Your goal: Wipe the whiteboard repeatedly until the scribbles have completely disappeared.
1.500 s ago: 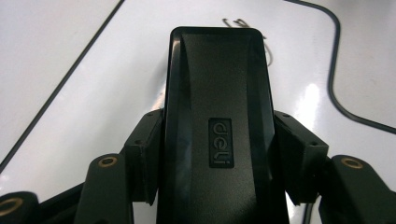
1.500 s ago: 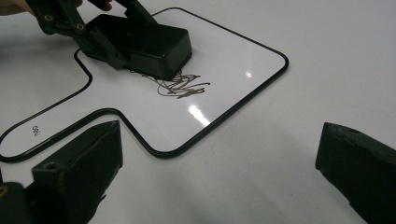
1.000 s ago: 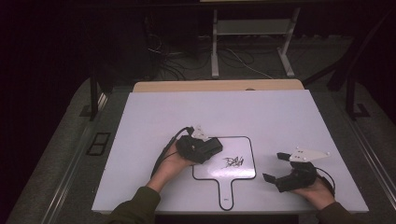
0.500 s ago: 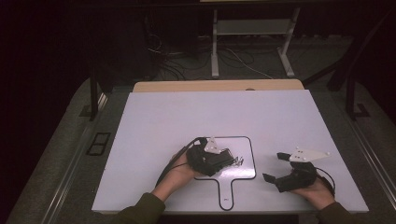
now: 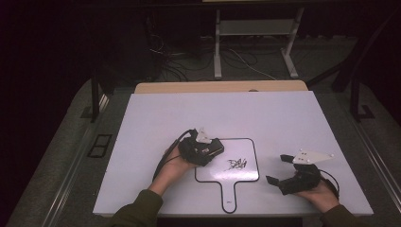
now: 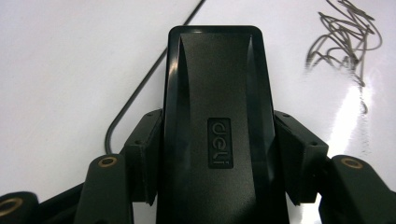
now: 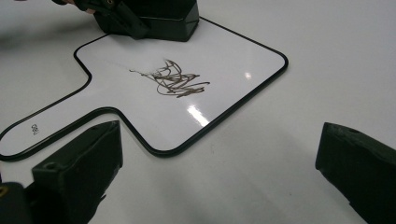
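My left hand-held gripper (image 5: 213,147) clamps a black eraser (image 6: 215,126) by its long sides, resting on the paddle-shaped whiteboard (image 5: 246,171) just short of the scribble (image 5: 236,164). It looks light, rigid, slick plastic (grip mid-body). My right hand-held gripper (image 5: 280,169) gapes wide, holding nothing.

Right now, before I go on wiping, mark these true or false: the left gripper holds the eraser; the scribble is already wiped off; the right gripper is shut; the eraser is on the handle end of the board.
1. The left gripper holds the black eraser: true.
2. The scribble is wiped off: false, it is intact on the small whiteboard.
3. The right gripper is shut: false, its jaws stand wide open with nothing between them.
4. The eraser is at the board's handle end: false, it sits at the board's upper left corner, left of the scribble.
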The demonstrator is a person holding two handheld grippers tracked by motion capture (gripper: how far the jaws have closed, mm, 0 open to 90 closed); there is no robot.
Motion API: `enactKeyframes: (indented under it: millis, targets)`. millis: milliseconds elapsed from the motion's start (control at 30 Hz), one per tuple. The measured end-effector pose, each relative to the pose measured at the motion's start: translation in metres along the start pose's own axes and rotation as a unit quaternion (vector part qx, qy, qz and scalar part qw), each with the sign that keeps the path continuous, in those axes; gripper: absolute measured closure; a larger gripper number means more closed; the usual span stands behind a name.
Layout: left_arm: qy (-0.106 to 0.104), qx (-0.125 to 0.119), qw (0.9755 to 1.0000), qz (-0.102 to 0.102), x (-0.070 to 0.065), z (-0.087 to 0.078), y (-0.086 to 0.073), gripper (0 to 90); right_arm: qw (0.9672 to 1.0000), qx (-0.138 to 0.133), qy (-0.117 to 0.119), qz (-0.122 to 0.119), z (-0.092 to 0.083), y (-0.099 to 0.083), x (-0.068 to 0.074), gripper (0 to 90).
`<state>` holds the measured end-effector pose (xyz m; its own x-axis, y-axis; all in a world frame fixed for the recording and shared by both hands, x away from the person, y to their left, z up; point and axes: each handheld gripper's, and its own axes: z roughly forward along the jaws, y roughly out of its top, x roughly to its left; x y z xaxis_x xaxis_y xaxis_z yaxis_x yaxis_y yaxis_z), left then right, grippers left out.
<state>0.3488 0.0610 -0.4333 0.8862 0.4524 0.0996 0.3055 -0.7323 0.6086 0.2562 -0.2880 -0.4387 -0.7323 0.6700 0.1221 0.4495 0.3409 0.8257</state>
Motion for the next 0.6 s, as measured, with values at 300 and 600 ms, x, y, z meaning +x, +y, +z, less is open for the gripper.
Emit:
enactKeyframes:
  millis: [300, 600]
  targets:
    - [-0.042, -0.005, 0.9984, 0.037, -0.033, 0.003, 0.009, 39.2, 1.0000, 0.001, 0.000, 0.000, 0.000, 0.000, 0.000, 0.0]
    - [-0.036, -0.001, 0.9991, 0.025, -0.024, 0.005, 0.010, 39.2, 1.0000, 0.001, 0.000, 0.001, 0.000, 0.000, 0.000, 0.0]
